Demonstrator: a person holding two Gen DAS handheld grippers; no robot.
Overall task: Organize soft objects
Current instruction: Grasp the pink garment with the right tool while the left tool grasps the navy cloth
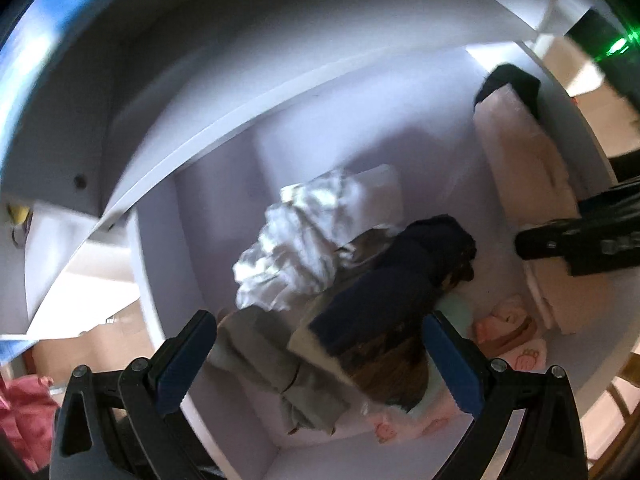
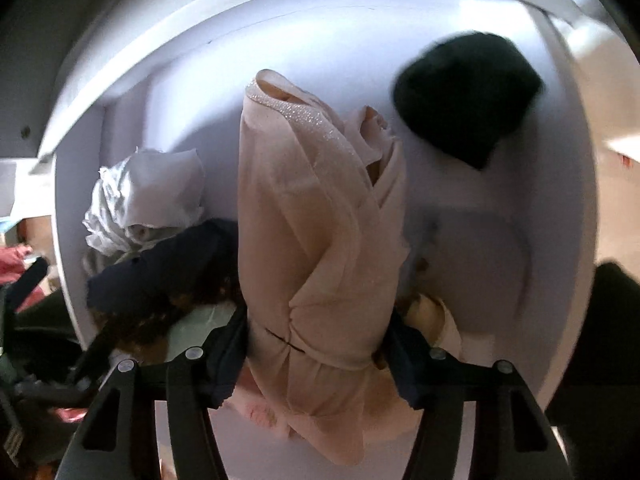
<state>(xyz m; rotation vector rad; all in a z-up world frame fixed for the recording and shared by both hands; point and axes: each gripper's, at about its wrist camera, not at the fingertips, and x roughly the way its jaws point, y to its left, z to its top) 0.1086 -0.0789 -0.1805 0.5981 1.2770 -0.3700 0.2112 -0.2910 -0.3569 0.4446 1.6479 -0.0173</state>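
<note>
In the right wrist view my right gripper (image 2: 316,332) is shut on a long folded pale pink garment (image 2: 320,220), which bunches where the pads squeeze it. Behind it lies a black cloth (image 2: 464,96). To its left sit a crumpled white cloth (image 2: 144,200) and a navy garment (image 2: 168,264). In the left wrist view my left gripper (image 1: 318,328) is open above the pile with nothing between its fingers. That pile holds the white cloth (image 1: 296,248), the navy garment (image 1: 392,276), a grey-green garment (image 1: 276,360) and a brown patterned piece (image 1: 392,368). The pink garment (image 1: 524,152) shows at the right.
Everything lies in a white shelf compartment (image 2: 500,240) with a white board (image 1: 200,120) overhead and side walls close by. A small pink piece with footprint marks (image 1: 516,340) lies at the front right. Red cloth (image 1: 24,412) sits outside the shelf at lower left.
</note>
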